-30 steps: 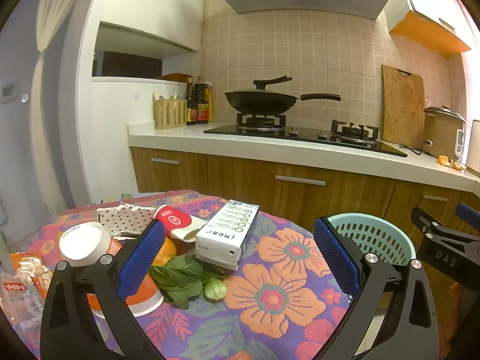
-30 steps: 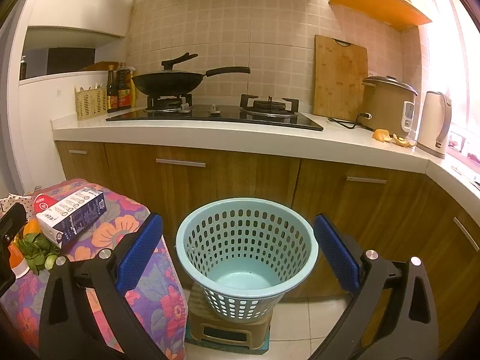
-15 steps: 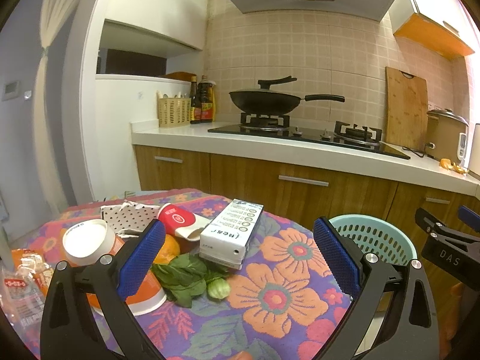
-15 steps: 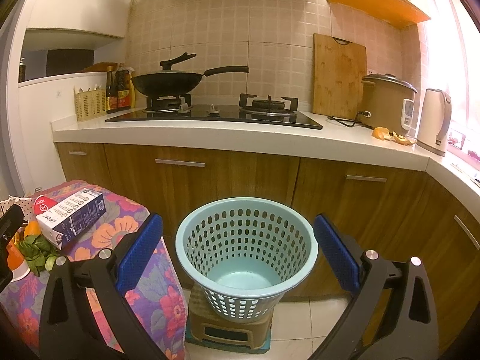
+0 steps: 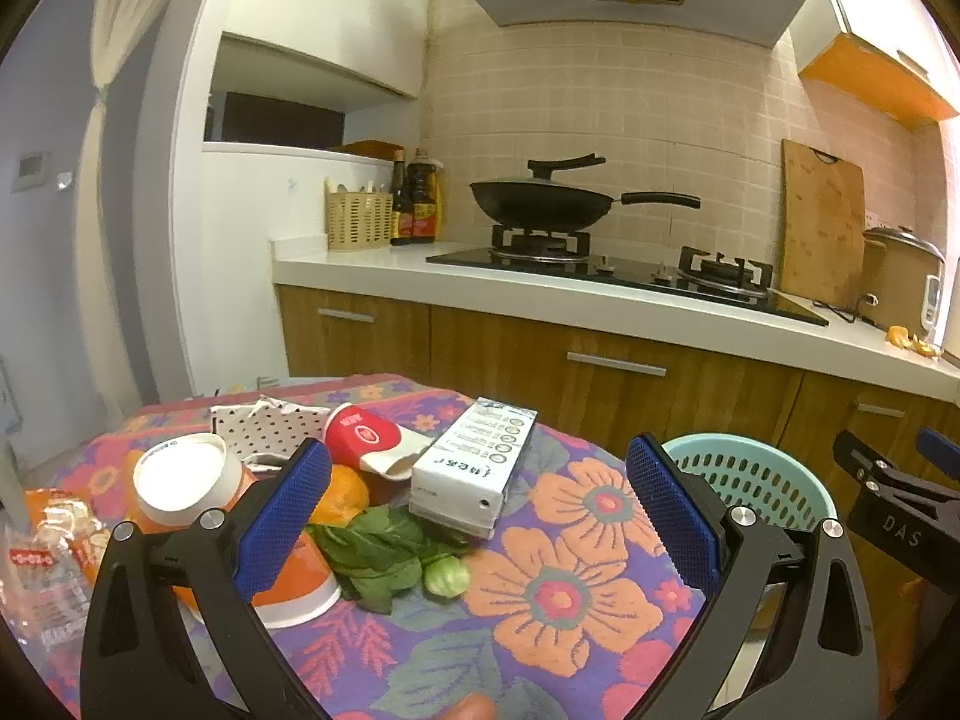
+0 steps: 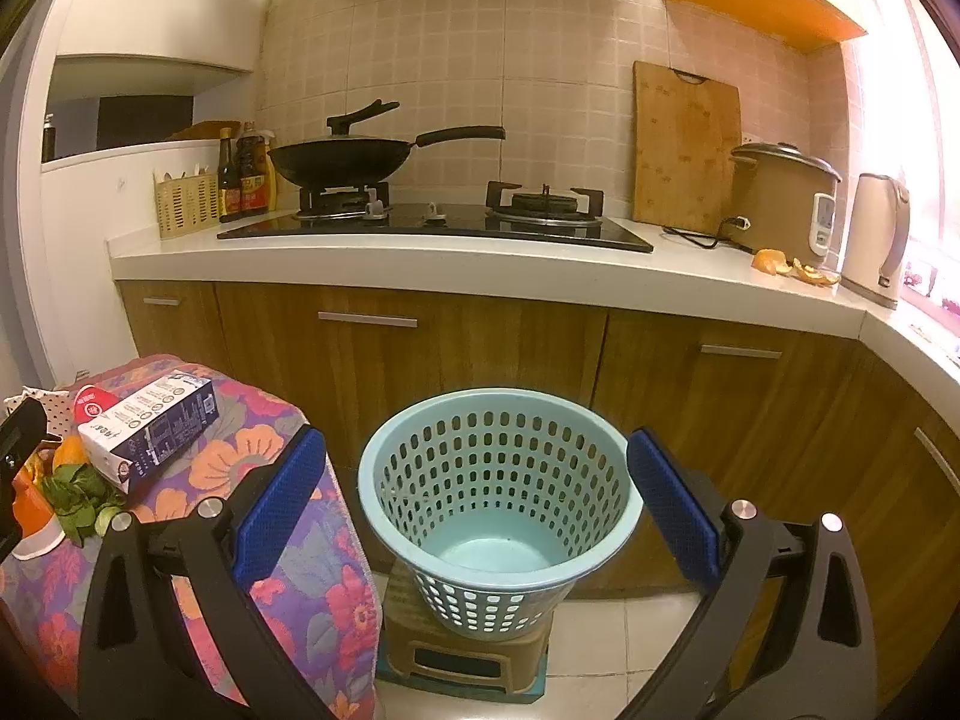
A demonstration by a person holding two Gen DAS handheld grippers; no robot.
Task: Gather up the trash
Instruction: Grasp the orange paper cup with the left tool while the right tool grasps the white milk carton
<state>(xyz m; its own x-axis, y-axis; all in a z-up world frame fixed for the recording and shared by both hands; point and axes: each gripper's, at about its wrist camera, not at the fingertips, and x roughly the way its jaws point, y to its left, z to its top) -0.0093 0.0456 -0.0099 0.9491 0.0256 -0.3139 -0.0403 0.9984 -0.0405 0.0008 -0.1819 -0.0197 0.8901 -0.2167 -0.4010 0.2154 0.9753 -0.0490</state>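
We take the milk carton as the likeliest first piece of trash. It lies flat on the flowered cloth of the worktop, its long axis running from the near end, which faces us, away to the far right. Seen along the left tool, it sits straight ahead and between the two blue pads, slightly left of centre and farther out than the fingertips. The left tool's pads stand wide apart and hold nothing.

Touching the carton's near left corner is a bunch of green leaves, with a small green sprout just beside them. Left of the carton a tipped red paper cup lies against it, an orange sits partly behind the left pad, and an orange tub with a white lid lies farther left. A dotted wrapper lies at the far side of the pile, and a clear plastic packet is at the near left edge.

The right tool is also spread open and empty. It points at the pale blue basket, which stands on a low stool on the floor, right of the worktop and apart from it. From there the carton lies well off to the left.

So we judge the left hand is the nearer one. Its pads would close across the carton's narrow width if we reach forward, and the carry then goes right to the basket.
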